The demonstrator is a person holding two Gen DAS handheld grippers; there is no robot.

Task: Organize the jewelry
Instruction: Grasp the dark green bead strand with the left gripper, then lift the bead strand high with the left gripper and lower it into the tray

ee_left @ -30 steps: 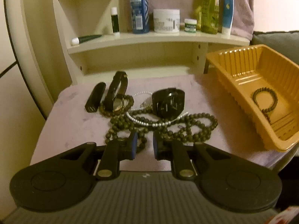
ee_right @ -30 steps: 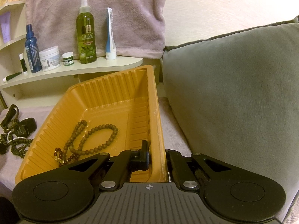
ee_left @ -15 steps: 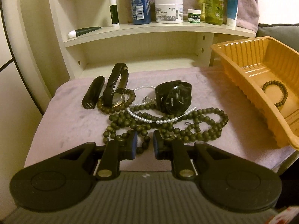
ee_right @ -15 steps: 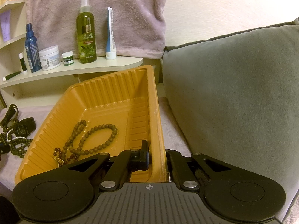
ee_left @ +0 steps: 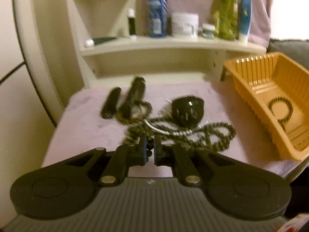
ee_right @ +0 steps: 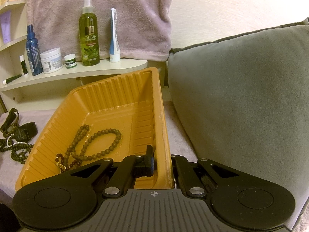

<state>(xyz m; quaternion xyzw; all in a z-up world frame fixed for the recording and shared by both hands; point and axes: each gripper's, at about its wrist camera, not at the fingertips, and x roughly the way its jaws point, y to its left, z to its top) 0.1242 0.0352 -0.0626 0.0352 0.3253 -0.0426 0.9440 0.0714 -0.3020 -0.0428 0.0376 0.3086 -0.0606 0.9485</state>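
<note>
The left gripper (ee_left: 150, 150) has its jaws clamped on a strand of the dark bead necklace (ee_left: 193, 135), whose beads show in the narrow gap between the pads. Motion blur smears the rest of the tangle, the black watch (ee_left: 187, 112) and a silvery chain (ee_left: 160, 129) on the mauve cloth (ee_left: 87, 127). The right gripper (ee_right: 162, 164) pinches the near wall of the orange tray (ee_right: 108, 104); its right finger is hidden behind that wall. Brown beads (ee_right: 100, 143) lie inside the tray, partly cut off by the gripper body.
</note>
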